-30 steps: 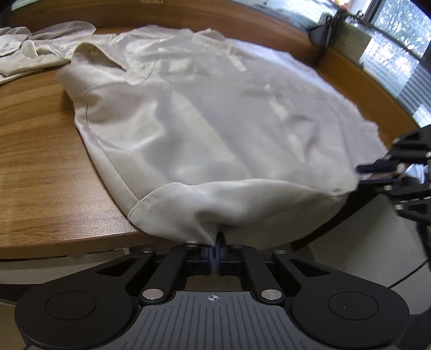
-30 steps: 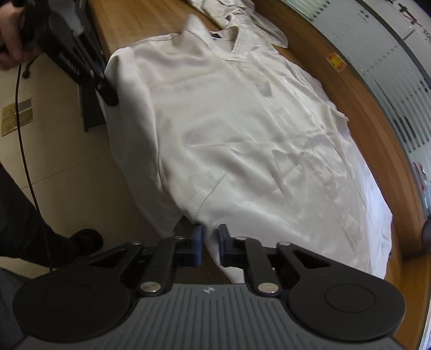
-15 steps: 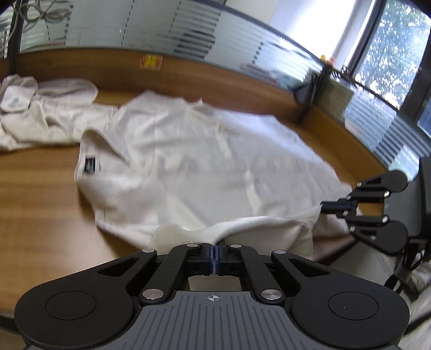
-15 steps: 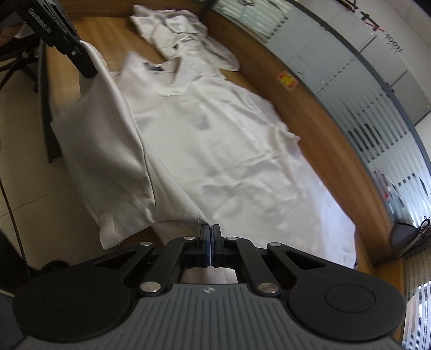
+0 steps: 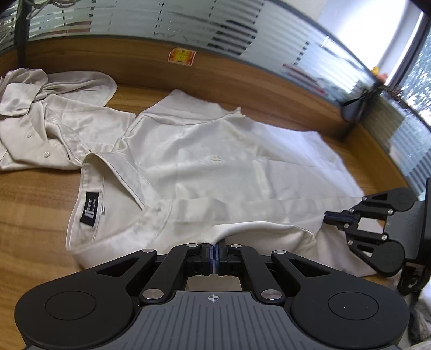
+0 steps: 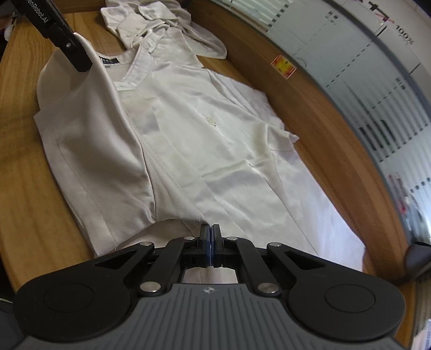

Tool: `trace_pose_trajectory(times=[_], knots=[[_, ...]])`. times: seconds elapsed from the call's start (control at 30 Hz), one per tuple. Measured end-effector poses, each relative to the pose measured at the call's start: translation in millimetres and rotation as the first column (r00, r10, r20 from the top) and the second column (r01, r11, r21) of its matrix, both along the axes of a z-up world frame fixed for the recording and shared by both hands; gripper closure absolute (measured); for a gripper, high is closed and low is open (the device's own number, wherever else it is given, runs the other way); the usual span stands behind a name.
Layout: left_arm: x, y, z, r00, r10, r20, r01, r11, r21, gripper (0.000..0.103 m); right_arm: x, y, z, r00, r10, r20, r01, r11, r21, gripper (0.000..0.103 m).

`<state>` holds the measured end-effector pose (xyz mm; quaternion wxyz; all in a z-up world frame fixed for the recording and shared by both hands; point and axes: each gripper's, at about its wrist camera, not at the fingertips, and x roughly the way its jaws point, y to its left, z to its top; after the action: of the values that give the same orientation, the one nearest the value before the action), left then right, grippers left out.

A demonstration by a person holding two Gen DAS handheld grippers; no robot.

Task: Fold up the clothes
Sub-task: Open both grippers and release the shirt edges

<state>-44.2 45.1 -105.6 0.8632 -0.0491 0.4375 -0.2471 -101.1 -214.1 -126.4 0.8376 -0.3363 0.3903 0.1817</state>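
The white shirt (image 5: 215,161) lies front-up across the wooden table (image 5: 32,204), collar toward the left in the left wrist view, its black neck label (image 5: 91,211) showing inside the open collar. The left gripper (image 5: 214,253) has its jaws clenched on the shirt's near edge, a fold of white cloth rising out of them and draping over the body of the garment. Off to the right in that same view, the right gripper (image 5: 330,215) shows side-on, jaws pressed together on the cloth at the hem end.

From the right wrist view the right gripper (image 6: 211,249) is shut tight on the shirt (image 6: 215,140), the fabric pinched right at the tips of the jaws. The near side panel is lifted off the table (image 6: 24,188) and turned over toward the middle, forming a long grey-shaded flap between the two grippers. At the top left the left gripper (image 6: 80,64) holds the shoulder end of that flap, close by the collar.

A second pale shirt (image 5: 45,121) sits crumpled at the far end of the table, touching the first near the collar. Behind the table runs a wooden ledge with an orange sticker (image 5: 181,56), and striped frosted glass (image 5: 188,24) above it.
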Motion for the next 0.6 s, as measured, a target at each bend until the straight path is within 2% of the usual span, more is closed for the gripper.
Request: trace_pose_trajectory(times=[0.07,0.13,0.17,0.2,0.27,0.37,0.53,0.6], knots=[[8,-7,-6,1.0,0.008,-0.014,-0.007,0.999,0.048,0.099,12,-4,-8,0.997,0.015,-0.073,-0.013,1.0,0.024,0.102],[15,-12,-13,0.999,0.032,-0.042,-0.028,0.995,0.092,0.099,17,-10,-13,0.995,0.025,-0.095,-0.022,0.999,0.037,0.099],[18,-13,-16,0.997,0.046,-0.054,-0.04,0.994,0.103,0.099,17,-14,-12,0.994,0.029,-0.101,-0.024,0.999,0.047,0.093],[20,-13,-19,0.996,0.059,-0.064,-0.052,0.992,0.112,0.099,16,-20,-8,0.995,0.021,-0.1,-0.015,0.998,0.063,0.082],[23,-14,-22,0.993,0.083,-0.081,-0.072,0.989,0.129,0.099,9,-38,7,0.996,-0.005,-0.093,0.016,0.993,0.118,0.071],[26,-13,-24,0.988,0.118,-0.103,-0.103,0.984,0.143,0.099,-7,-73,27,0.993,-0.069,-0.097,0.086,0.979,0.185,0.07],[30,-16,-25,0.978,0.162,-0.132,-0.142,0.979,0.144,0.098,-47,-137,35,0.967,-0.198,-0.159,0.226,0.957,0.183,0.07],[31,-20,-23,0.977,0.168,-0.132,-0.148,0.978,0.15,0.081,-63,-162,30,0.947,-0.261,-0.189,0.293,0.941,0.168,0.069]])
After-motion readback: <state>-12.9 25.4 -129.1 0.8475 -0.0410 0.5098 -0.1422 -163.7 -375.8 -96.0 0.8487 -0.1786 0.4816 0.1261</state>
